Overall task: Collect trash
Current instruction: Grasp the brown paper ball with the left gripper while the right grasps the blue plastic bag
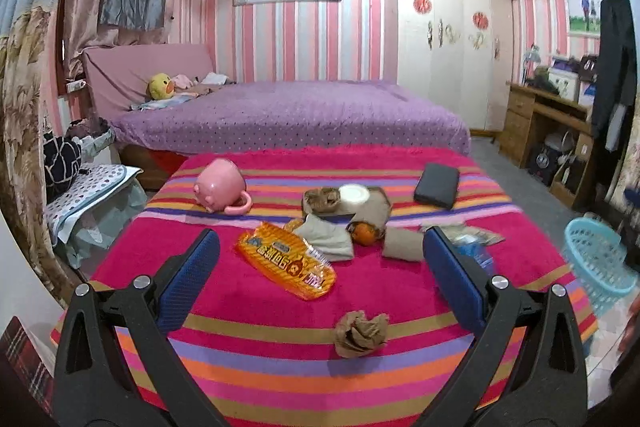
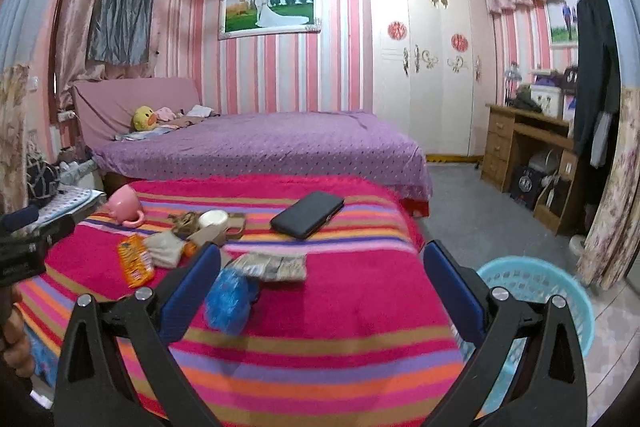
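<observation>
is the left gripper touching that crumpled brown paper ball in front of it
Apart. In the left wrist view the crumpled brown paper ball lies on the striped blanket between the open fingers of the left gripper, blanket showing on both sides.

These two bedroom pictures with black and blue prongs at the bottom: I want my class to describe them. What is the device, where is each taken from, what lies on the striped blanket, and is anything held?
A person holds a two-finger gripper in each hand, each with a camera looking along its blue fingers. One picture is from the left gripper, the other from the right gripper. Both are open and hold nothing. On the striped blanket lie an orange wrapper, a crumpled brown paper, a pink mug, a black case, an orange fruit and a blue plastic bag. A light blue basket stands beside it.
</observation>
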Demonstrator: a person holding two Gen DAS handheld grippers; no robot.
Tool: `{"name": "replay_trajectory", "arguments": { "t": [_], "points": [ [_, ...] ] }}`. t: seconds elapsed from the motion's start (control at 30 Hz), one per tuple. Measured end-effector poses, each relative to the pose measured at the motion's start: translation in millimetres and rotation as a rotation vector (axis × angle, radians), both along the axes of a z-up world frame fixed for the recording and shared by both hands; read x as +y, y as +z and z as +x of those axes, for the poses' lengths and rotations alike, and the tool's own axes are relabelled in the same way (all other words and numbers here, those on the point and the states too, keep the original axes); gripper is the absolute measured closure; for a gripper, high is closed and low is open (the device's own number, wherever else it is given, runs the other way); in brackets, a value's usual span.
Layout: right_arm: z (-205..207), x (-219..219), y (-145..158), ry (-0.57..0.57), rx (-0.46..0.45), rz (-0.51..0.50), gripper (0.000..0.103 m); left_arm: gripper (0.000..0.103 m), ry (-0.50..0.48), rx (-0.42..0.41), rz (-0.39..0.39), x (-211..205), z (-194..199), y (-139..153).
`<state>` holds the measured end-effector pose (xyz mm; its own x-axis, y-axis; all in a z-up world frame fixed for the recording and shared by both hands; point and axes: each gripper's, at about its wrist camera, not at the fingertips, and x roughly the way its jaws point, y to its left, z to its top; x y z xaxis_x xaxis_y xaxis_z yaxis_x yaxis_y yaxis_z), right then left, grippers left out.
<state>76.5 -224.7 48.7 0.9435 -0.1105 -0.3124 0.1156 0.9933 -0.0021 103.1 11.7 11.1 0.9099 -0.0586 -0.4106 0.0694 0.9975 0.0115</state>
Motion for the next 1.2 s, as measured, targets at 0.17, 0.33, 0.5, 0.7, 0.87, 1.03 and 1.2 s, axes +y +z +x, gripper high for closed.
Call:
{"name": "replay_trajectory", "arguments": {
  "t": [0.17, 0.33, 0.5, 0.7, 0.87, 1.03, 1.2],
  "points": [
    [28, -6, -20, -0.025, 0.028, -0.043, 0.004, 0.005, 0.011, 0.120, 0.015, -4, 25, -47],
    [45, -19, -44, -0.015, 0.087, -0.003, 0.004, 0.005, 0.002, 0.191, -0.002, -1, 38, -76],
    [54, -20, -54, -0.035, 0.151, -0.028, 0.004, 0.005, -0.030, 0.244, -0.010, -10, 44, -97],
    [54, -11, -59, -0.039, 0.164, -0.046, 0.004, 0.034, -0.114, 0.281, 0.076, -35, 48, -113],
    [64, 14, -73, 0.019, 0.205, -0.058, 0.004, 0.055, -0.146, 0.296, 0.092, -38, 45, -108],
    [70, 41, -80, 0.082, 0.224, -0.025, 0.004, 0.055, -0.082, 0.247, 0.108, -18, 42, -93],
    [82, 66, -89, 0.113, 0.249, -0.045, 0.004, 0.055, 0.030, 0.234, 0.051, 17, 53, -82]
  ]
}}
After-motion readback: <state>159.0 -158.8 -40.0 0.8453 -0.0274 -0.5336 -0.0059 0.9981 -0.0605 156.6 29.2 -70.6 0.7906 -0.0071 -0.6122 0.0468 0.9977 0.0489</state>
